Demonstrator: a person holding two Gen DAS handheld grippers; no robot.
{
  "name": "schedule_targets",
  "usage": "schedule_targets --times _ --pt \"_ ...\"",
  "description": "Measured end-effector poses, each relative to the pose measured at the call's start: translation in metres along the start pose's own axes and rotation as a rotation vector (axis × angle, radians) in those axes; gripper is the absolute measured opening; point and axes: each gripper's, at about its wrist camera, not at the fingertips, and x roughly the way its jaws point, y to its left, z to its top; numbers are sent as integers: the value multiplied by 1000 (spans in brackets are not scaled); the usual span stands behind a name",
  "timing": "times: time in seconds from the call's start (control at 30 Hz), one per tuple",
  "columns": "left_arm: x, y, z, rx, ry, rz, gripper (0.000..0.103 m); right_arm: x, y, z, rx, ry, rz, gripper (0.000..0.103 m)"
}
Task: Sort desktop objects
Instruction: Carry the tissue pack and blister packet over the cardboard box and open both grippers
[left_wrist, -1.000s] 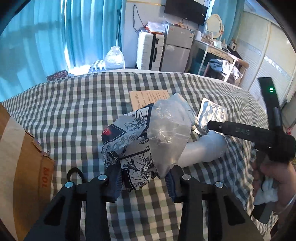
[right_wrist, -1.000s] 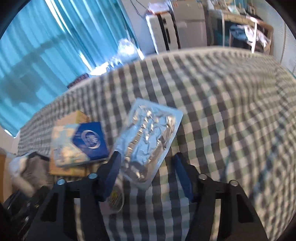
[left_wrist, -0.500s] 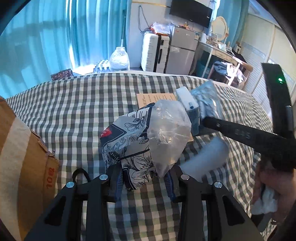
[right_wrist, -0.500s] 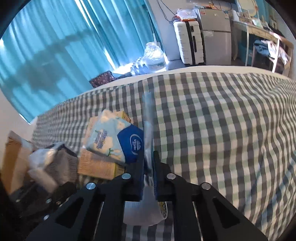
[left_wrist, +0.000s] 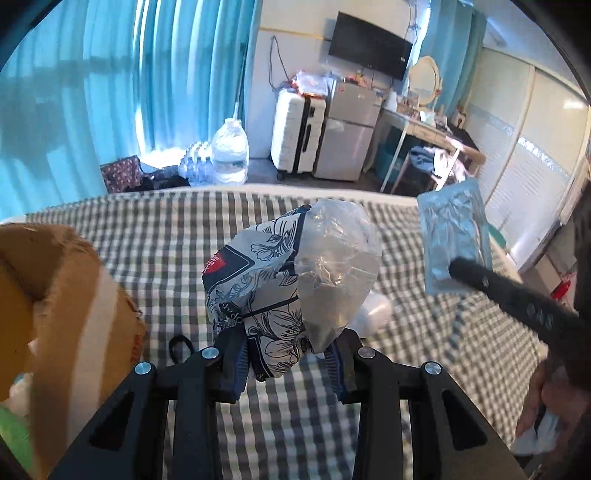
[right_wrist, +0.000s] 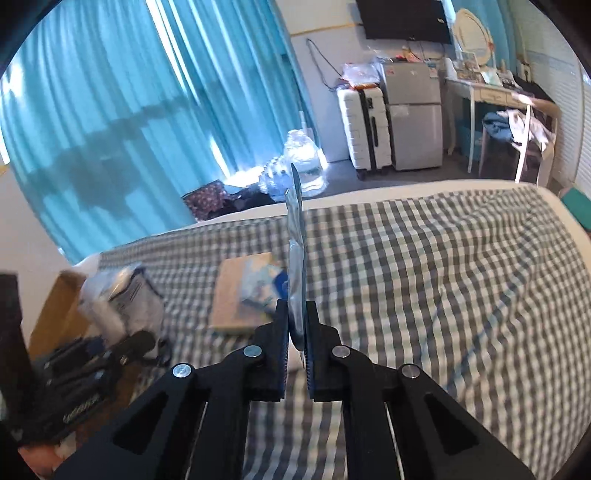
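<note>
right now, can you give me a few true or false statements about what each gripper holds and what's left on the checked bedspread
1. The left gripper holds a floral-print bag with clear plastic. True.
2. The right gripper is open and empty. False: it is shut on a flat foil packet.
3. The foil packet lies flat on the checked bedspread. False: it stands on edge between the fingers, off the bedspread.
4. A blue-and-white pack rests on a tan sheet on the bedspread. True.
5. A cardboard box sits to the left gripper's left. True.

Both wrist views – downward, close, sharing checked bed (left_wrist: 155, 236).
</note>
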Motion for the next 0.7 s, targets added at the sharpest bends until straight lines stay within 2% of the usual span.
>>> schedule_targets --times 0.17,0.4,0.53,0.7 --pt "-55 -4 17 -35 -31 -33 35 -49 40 1 -77 -25 41 7" --pt "-162 7 49 32 -159 34 35 -131 121 23 -189 -136 130 7" --pt "-207 37 50 60 -196 117 35 -159 174 24 -249 -165 178 7" --pt "-237 88 30 10 -207 212 36 -153 236 8 -292 -143 253 7"
